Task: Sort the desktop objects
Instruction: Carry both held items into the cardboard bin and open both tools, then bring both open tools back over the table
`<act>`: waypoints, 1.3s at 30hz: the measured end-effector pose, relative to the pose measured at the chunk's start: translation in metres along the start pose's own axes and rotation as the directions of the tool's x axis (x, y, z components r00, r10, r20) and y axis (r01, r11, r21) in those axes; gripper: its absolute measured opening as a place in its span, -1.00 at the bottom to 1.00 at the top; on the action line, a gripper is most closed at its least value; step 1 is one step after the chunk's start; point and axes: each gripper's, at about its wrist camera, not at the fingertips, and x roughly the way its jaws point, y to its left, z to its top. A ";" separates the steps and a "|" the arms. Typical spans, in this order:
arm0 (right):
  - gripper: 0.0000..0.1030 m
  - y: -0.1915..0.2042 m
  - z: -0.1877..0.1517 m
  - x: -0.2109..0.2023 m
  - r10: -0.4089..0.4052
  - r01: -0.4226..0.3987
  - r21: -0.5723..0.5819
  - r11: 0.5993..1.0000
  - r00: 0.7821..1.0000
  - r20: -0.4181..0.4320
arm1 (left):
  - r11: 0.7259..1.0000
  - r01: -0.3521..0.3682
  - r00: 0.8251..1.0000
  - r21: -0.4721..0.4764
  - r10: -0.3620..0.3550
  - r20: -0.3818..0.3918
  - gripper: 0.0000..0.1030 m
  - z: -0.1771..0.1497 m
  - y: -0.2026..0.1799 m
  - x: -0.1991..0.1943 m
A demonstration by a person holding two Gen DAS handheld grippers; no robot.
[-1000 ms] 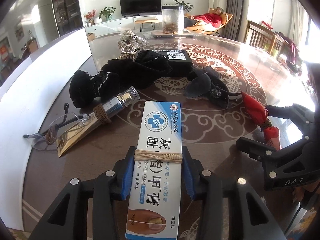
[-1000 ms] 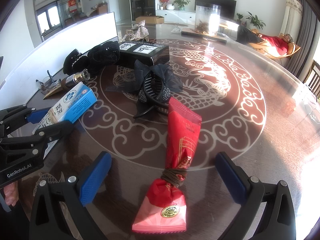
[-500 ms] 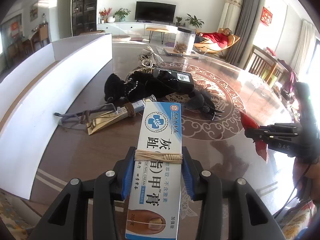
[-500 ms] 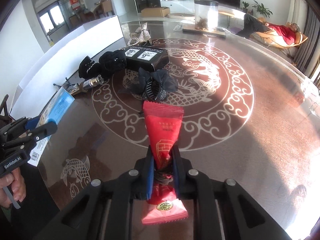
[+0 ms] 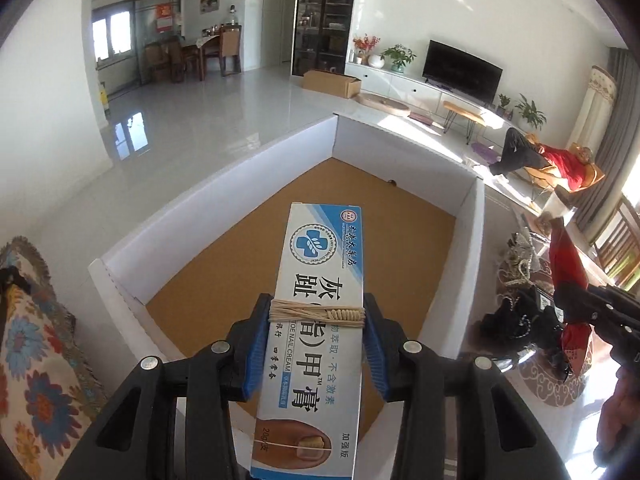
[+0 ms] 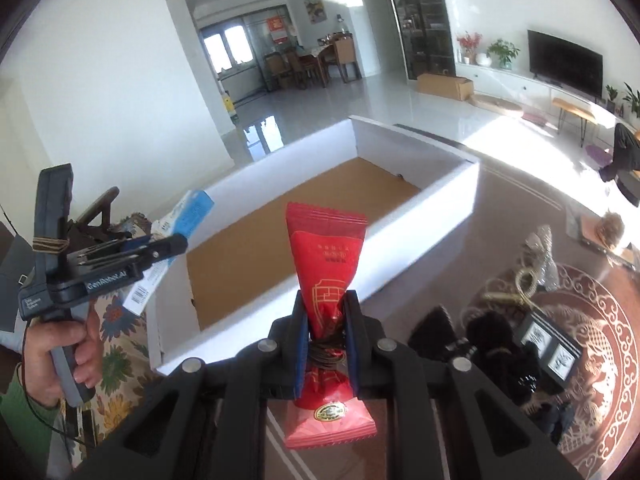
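Note:
My left gripper [image 5: 317, 322] is shut on a white and blue nail cream box [image 5: 316, 320] bound with a rubber band, held above the white storage box with a brown floor [image 5: 248, 264]. My right gripper [image 6: 326, 334] is shut on a red snack packet [image 6: 326, 264] tied with a band, held over the near wall of the same storage box [image 6: 280, 240]. The left gripper with its cream box [image 6: 184, 216] shows at the left of the right wrist view. The right gripper with the red packet [image 5: 568, 264] shows at the right of the left wrist view.
On the dark patterned table [image 6: 600, 320] to the right lie black hair accessories [image 6: 492, 332], a black flat box [image 6: 548, 344] and a silver bow [image 6: 536, 252]. A floral cushion [image 5: 32, 360] lies left of the storage box.
Both grippers have swung left, away from the table items, and now hang over the white storage box. Each still holds its object.

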 end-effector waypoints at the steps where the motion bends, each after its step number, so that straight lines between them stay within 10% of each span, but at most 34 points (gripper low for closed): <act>1: -0.67 0.016 0.015 0.017 0.025 -0.025 -0.020 0.999 1.000 0.008 | 1.000 -0.012 1.000 -0.010 0.012 -0.025 -0.17 0.004 0.009 0.012; 8: -0.53 0.074 0.058 0.149 0.027 -0.040 -0.105 0.994 0.992 -0.125 | 0.995 -0.091 0.971 0.033 0.096 -0.220 -0.13 0.005 0.033 0.084; 10: 0.16 0.075 0.054 0.170 0.008 -0.029 -0.115 0.993 0.984 -0.176 | 0.992 -0.108 0.971 0.060 0.118 -0.210 -0.07 0.000 0.031 0.086; 13: 0.40 0.071 0.049 0.171 0.012 -0.034 -0.128 0.991 0.986 -0.164 | 0.992 -0.112 0.975 0.054 0.120 -0.186 0.35 -0.005 0.030 0.085; 21: 0.65 0.023 0.034 0.099 0.014 -0.015 -0.031 0.999 0.999 -0.052 | 0.999 -0.041 0.996 0.011 0.042 -0.084 0.36 -0.017 0.011 0.042; 27: 0.85 -0.042 -0.032 -0.003 -0.100 0.099 0.015 0.995 0.994 0.044 | 0.970 0.160 0.987 0.182 -0.158 -0.024 0.42 -0.048 -0.073 -0.025; 32: 0.91 -0.111 -0.139 -0.069 -0.309 0.311 0.085 0.947 0.950 -0.032 | 0.909 0.320 0.946 0.268 -0.290 -0.147 0.67 -0.094 -0.157 -0.015; 39: 0.91 -0.163 -0.245 -0.093 -0.421 0.446 0.119 0.887 0.888 -0.183 | 0.865 0.347 0.922 0.361 -0.244 -0.301 0.66 -0.161 -0.254 0.037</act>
